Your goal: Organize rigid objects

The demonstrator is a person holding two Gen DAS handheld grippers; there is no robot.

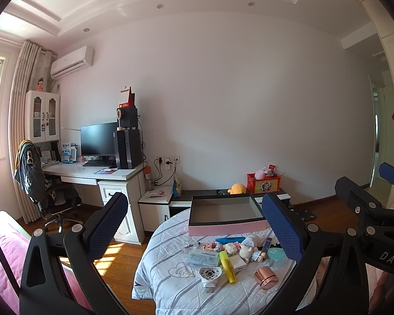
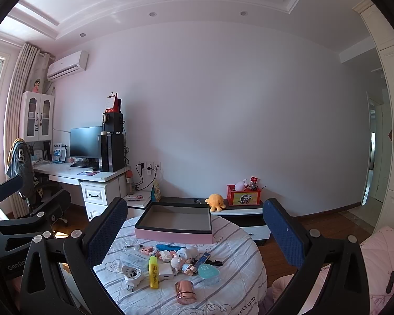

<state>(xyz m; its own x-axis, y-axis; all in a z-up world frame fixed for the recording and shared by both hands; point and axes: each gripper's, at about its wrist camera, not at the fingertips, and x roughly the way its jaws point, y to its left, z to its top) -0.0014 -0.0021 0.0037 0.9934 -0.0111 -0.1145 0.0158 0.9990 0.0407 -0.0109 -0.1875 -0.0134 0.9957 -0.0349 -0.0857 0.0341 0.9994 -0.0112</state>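
Left claw (image 1: 194, 225) and right claw (image 2: 195, 232) hovering wide open, holding nothing. Pink box (image 2: 174, 232) sitting at round worktop (image 2: 239, 270) far edge; small items clustering before it, yellow highlighter (image 2: 153, 272) among them; right rim bare.

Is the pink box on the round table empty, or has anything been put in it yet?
Empty. The pink box stands open with no lid, and both wrist views show only its bare grey floor; the small items lie outside it.

Both wrist views look forward and slightly down from near the round table (image 1: 170, 283), left beside right, sharing the pink box (image 1: 227, 229) and the far wall.
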